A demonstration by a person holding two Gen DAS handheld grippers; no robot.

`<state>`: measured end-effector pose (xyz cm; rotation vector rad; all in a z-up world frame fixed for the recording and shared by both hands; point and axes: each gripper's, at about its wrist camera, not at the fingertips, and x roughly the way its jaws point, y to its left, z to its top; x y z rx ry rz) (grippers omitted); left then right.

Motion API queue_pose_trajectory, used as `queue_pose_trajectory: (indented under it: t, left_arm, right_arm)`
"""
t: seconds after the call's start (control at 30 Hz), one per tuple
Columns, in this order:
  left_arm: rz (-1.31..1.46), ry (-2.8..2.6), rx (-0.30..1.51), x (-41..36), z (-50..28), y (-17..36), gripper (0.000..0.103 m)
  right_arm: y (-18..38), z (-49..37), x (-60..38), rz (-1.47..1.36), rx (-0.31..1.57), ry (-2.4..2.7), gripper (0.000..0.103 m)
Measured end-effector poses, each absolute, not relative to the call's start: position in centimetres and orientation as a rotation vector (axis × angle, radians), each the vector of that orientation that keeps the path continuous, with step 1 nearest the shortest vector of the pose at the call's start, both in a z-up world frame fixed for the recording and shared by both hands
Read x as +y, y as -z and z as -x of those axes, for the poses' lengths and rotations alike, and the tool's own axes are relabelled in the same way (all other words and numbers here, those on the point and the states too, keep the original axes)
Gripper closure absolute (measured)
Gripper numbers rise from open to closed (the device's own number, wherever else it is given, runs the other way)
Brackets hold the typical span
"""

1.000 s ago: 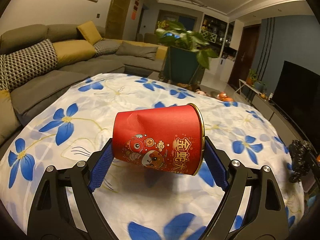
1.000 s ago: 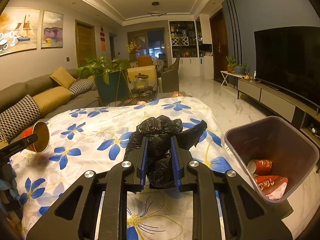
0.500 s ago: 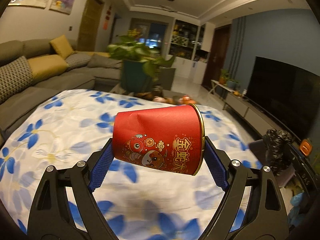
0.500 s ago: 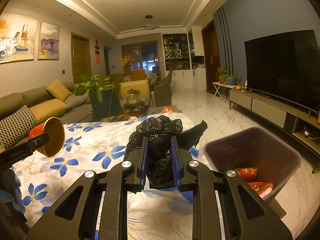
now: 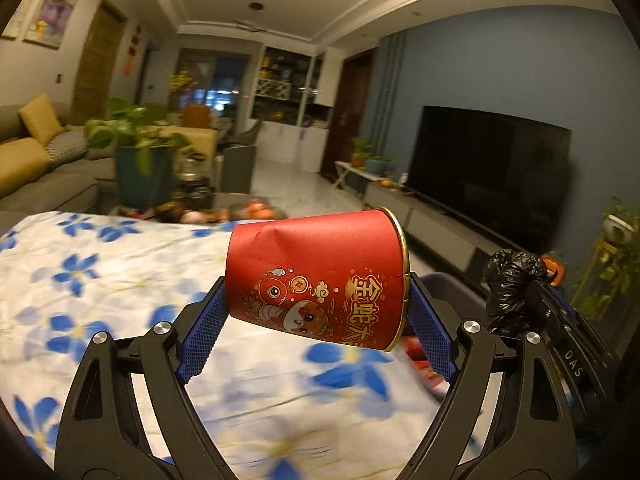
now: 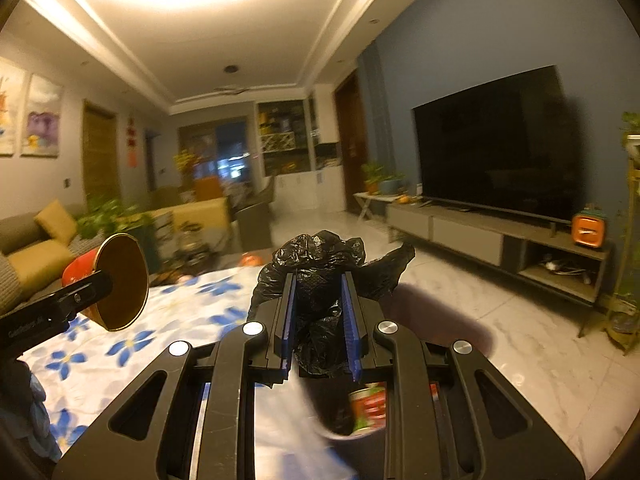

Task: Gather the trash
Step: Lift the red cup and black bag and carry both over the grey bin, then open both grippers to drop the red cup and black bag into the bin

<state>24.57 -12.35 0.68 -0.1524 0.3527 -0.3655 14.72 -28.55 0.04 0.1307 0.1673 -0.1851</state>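
The left tool (image 5: 316, 316) is clamped on a red paper cup (image 5: 320, 280), its blue pads (image 5: 200, 328) pressed against base and gold-rimmed mouth, so the cup lies sideways at the centre of the left wrist view. The wall has a crease near the base, which suggests a firm squeeze on something soft. From the right wrist view the same cup shows at middle left, mouth toward the camera, held above the flowered counter (image 6: 200, 296).

The right tool (image 6: 320, 320) is closed tight on a crumpled black plastic bag (image 6: 320, 264), bunched between narrow-set pads so it cannot unfurl. Just below that tool, at the lower centre of the frame, is the dark bin (image 6: 440, 320), partly hidden, with red printed trash (image 6: 368, 404) already inside. Both pieces appear to be carried high to clear the rim; I would judge the bag closer to its drop, while the cup must travel farther right.
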Motion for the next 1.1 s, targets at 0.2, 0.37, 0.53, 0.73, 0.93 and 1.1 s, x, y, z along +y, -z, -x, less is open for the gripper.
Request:
queue_pose_trajectory:
  t: [0.2,0.37,0.53,0.73,0.93,1.1]
  left_arm:
    - [0.165,0.459,0.353,-17.2,-26.0,-0.3,0.019]
    - [0.161,0.510,0.364,-20.3,-27.5,0.4,0.019]
    - [0.151,0.553,0.379,-22.8,-29.2,1.3,0.019]
    - [0.140,0.567,0.402,-24.2,-30.8,2.7,0.019]
    - [0.125,0.565,0.421,-25.4,-31.7,3.7,0.019]
    - [0.114,0.560,0.435,-26.3,-32.2,4.0,0.019]
  right_arm:
    - [0.1,-14.4,-31.1,-0.158,0.133,0.255,0.081]
    - [0.8,-14.6,-32.2,-0.148,0.122,0.276,0.081]
    - [1.7,-15.6,-32.8,-0.130,0.124,0.289,0.081]
    - [2.6,-17.0,-32.8,-0.110,0.133,0.301,0.081]
    - [3.7,-18.4,-33.0,-0.108,0.151,0.309,0.080]
    - [4.2,-19.4,-33.3,-0.097,0.160,0.315,0.080]
